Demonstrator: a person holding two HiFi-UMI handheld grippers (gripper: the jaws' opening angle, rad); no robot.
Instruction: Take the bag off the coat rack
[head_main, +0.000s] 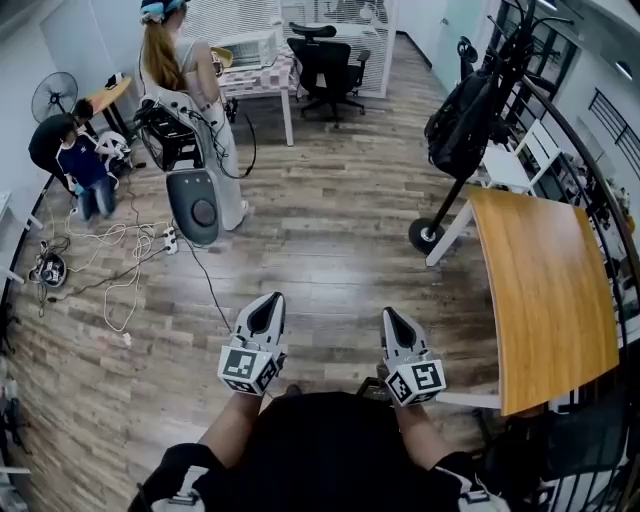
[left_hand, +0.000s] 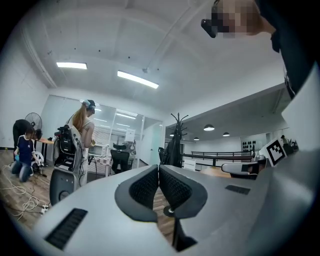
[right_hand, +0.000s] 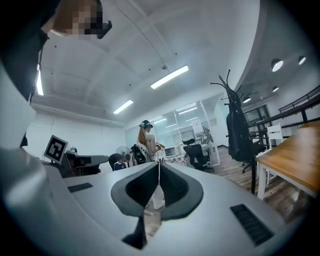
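**A:** Where is the bag?

**B:** The black bag (head_main: 460, 125) hangs on the coat rack (head_main: 452, 196), across the wooden floor. It is well apart from both grippers, just past the far end of the wooden surface (head_main: 545, 290).

**A:** And the jaws?

**B:** The left gripper (head_main: 268, 300) and the right gripper (head_main: 391, 316) point level. Each has its jaws pressed together with nothing between them.

**A:** Which step is this?

**B:** The approach, I judge; the bag is not yet touched. The next move calls for closing in on the rack and parting the jaws. Then a strap or top loop needs catching and lifting clear of the hook without tipping the rack.
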